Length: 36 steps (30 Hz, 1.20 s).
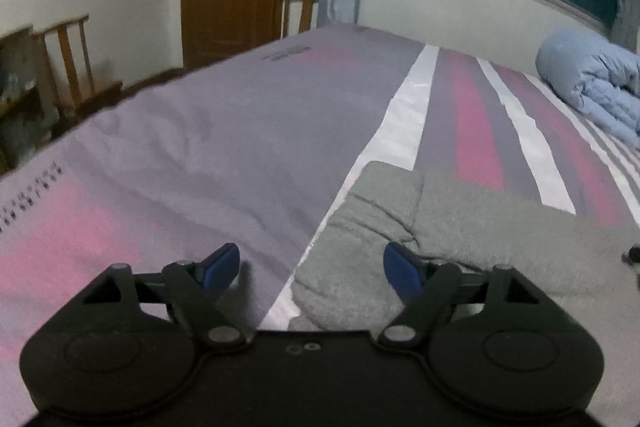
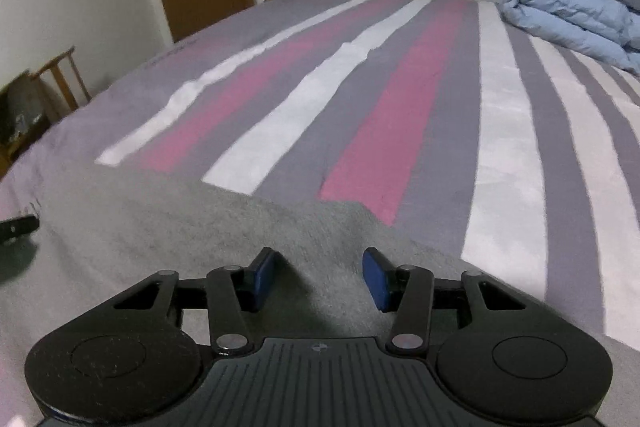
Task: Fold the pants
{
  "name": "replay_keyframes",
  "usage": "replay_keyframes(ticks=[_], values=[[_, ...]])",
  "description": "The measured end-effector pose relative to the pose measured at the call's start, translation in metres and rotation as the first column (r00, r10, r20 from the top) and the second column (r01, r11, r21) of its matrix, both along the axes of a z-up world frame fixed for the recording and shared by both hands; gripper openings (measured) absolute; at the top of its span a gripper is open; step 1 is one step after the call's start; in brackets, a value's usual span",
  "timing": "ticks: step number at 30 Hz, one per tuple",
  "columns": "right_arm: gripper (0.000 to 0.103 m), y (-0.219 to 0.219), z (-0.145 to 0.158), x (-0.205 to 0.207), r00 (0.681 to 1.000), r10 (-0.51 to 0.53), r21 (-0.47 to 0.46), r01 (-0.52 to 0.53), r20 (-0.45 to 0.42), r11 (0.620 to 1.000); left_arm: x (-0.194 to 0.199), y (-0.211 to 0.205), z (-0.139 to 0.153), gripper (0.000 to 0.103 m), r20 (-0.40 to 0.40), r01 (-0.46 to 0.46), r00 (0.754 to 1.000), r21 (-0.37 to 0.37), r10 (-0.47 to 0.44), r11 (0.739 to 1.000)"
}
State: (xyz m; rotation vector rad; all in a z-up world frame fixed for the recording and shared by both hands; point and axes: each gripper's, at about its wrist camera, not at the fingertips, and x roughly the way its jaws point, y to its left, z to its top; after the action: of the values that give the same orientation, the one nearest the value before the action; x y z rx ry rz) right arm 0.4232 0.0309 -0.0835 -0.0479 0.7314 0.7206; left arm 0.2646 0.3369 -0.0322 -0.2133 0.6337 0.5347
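The grey fleece pants (image 1: 460, 235) lay flat on the striped bedsheet (image 1: 200, 147), one end bunched near the left gripper (image 1: 312, 267), whose jaws stood wide apart and empty. The right gripper (image 2: 318, 279) hovered over the cloth, jaws apart, nothing pinched. A good fold probably needed both layers caught at the soft, nubbly edge

Dark print on bedsheet (image 1: 168, 147), too blurred to read
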Motion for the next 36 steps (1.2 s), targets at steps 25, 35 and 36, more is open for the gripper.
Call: replay_keyframes(ticks=[25,35,36], values=[[0.049,-0.514,-0.004,-0.202,0.544,-0.815,0.364,0.814,-0.2,0.453,-0.073,-0.127,-0.003,0.078,0.168,0.047,0.985,-0.044,-0.039,0.998],[0.049,-0.575,-0.043,-0.202,0.48,-0.76,0.462,0.846,-0.439,0.267,-0.073,-0.103,-0.026,0.091,0.121,-0.062,0.989,-0.16,0.082,0.985],[0.049,-0.578,-0.045,-0.198,0.487,-0.753,0.468,0.842,-0.442,0.269,-0.074,-0.101,-0.028,0.091,0.126,-0.073,0.987,-0.173,0.096,0.982]])
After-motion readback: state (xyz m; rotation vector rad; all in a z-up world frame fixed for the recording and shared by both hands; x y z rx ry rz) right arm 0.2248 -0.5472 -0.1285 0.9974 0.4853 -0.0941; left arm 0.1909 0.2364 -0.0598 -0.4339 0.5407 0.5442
